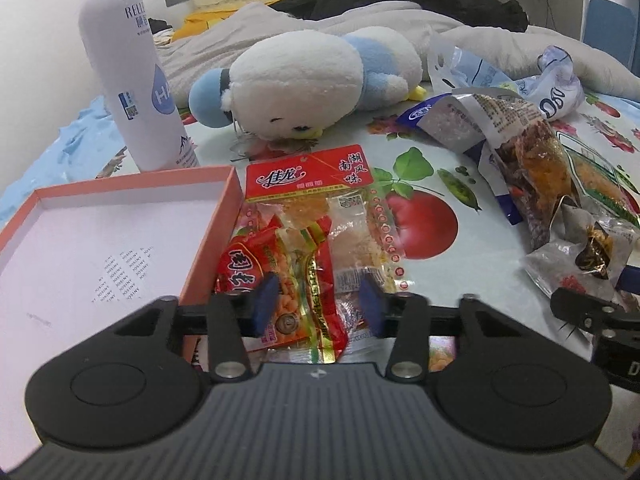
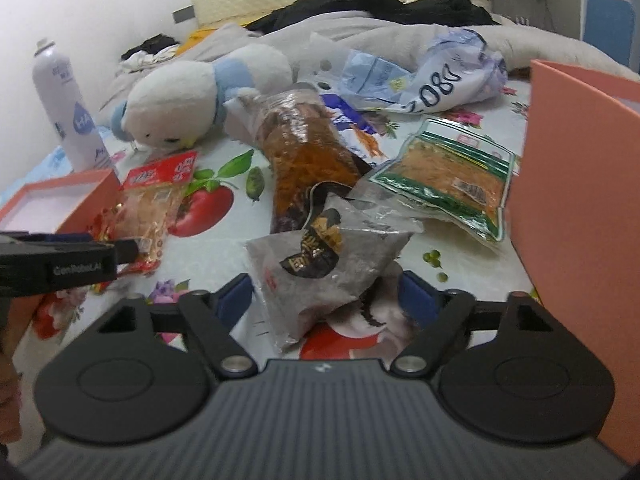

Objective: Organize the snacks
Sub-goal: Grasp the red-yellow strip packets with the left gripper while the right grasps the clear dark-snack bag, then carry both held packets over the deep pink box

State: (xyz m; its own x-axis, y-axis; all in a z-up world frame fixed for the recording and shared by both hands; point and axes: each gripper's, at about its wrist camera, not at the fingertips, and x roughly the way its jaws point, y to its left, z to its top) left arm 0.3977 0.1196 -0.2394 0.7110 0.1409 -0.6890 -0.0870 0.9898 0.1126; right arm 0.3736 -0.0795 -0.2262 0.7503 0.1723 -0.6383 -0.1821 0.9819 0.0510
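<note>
My left gripper is open, its blue pads on either side of a pile of red and yellow snack packets. A red-topped clear packet lies just beyond. An empty pink box sits to their left. My right gripper is open around a grey snack bag with a black and gold label. A long brown snack bag and a green-edged orange packet lie beyond it. The left gripper shows in the right wrist view at the left.
A white spray can stands behind the pink box. A white and blue plush toy lies at the back. Crumpled plastic bags lie at the back right. A second pink box wall stands at the right. Bedding lies behind.
</note>
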